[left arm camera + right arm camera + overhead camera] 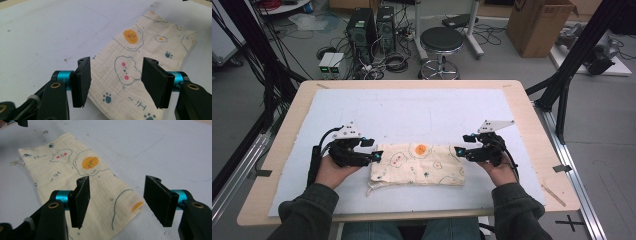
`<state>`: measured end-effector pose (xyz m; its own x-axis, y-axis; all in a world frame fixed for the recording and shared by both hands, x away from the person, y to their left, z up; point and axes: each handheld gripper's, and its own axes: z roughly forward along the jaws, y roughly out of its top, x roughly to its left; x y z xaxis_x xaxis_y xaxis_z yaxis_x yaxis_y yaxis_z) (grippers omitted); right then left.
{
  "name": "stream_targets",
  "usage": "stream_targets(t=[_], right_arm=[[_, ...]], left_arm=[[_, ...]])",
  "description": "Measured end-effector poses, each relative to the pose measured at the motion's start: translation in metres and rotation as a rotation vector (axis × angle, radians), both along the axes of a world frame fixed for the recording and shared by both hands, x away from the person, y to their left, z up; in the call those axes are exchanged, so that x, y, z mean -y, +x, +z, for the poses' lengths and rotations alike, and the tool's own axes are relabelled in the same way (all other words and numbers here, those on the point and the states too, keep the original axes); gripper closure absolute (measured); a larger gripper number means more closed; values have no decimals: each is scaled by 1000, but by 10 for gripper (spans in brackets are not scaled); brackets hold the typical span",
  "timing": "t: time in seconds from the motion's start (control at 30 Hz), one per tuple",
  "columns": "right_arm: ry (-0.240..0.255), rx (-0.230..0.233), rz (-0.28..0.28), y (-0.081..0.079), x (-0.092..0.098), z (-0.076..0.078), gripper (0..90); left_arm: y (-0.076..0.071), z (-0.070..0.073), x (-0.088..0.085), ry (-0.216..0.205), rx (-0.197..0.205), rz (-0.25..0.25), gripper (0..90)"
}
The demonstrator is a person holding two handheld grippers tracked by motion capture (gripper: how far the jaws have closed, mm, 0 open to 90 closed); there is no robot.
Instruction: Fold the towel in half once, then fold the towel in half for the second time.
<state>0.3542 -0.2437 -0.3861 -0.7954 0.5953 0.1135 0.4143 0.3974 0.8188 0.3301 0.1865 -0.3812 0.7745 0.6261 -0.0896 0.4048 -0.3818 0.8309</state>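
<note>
High view shows the folded cloth (418, 165) flat on the worktop (282, 145), left gripper (376, 156) and right gripper (459, 151) at its ends with jaws apart, probably ready to fold again.

Your folded cream cotton cloth (417, 164) has orange egg yolks, blue paw prints and pink-cheeked blobs, maybe clouds. It lies on a pale blue-white mat (412, 110) over the light wooden table (537, 145). Your jaws are black with teal collars.

One folded cloth (418, 164), two grippers.

A wooden table (287, 150) bears a white mat (412, 110) and folded cloth (422, 165).
</note>
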Motion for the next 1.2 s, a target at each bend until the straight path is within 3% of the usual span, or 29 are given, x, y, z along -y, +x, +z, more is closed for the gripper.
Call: stream_targets(t=[0.17,0.6,0.8,1.1,1.2], right_arm=[[-9,1,0,7,-2,3,381],[-48,-24,-18,31,-9,5,398],[-53,-31,-26,41,-9,6,406],[-80,-85,-39,47,-9,-1,410],[-73,-83,-40,47,-8,-6,454]], left_arm=[[6,2,0,-16,-3,17,411],[32,3,0,-9,-14,78,421],[42,7,1,-29,-7,100,432],[52,-4,5,13,-27,126,425],[54,-7,6,31,-28,132,425]])
